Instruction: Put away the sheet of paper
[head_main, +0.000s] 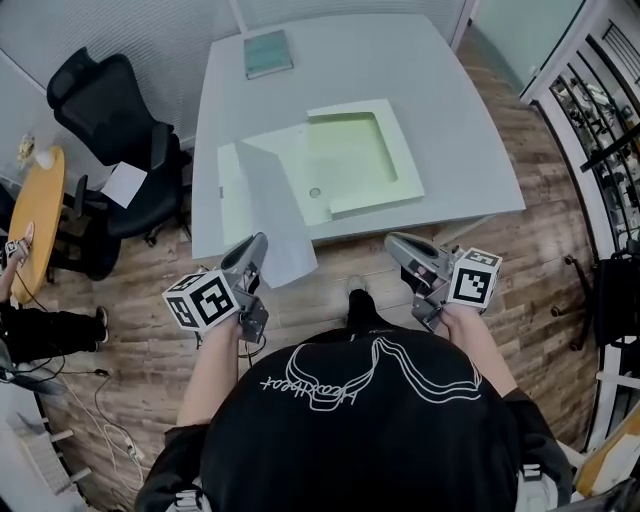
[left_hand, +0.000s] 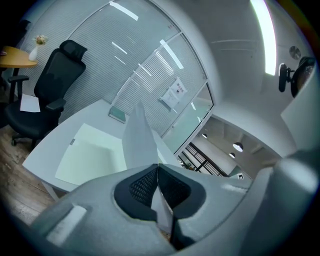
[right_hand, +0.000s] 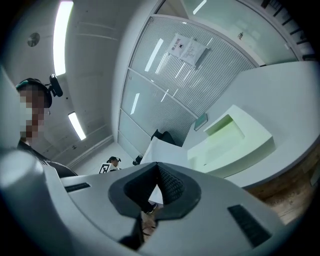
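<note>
- pinching the sheet of paper (head_main: 268, 212), the left claw (head_main: 258, 244) has its jaws pressed together on the sheet's near end; the left gripper view shows the paper caught between the pads and rising upright past them.
- the sheet is at the near left part of the worktop (head_main: 450, 110). its near corner hangs out past the worktop's front edge beside the left claw, and its far part reaches over the left side of the pale green tray (head_main: 400, 175).
- the sheet is bent along its length, with a raised ridge, not flat.
- the right claw (head_main: 396, 243) is pressed together at its tips with nothing between them; it hangs in front of the worktop's near edge, right of the sheet and apart from it.
- both claws are held by a person in a black shirt (head_main: 360, 420), standing at the worktop's front edge on the wooden floor (head_main: 545, 250).
- the tray lies near the middle of the worktop, its shallow hollow facing up.
- a teal book (head_main: 268, 52) lies flat at the far edge of the worktop, well apart from the tray.
- a black office chair (head_main: 105, 110) stands left of the worktop with a loose page (head_main: 125, 184) on its seat.
- a round yellow table (head_main: 40, 215) stands further left, at the frame's edge.
</note>
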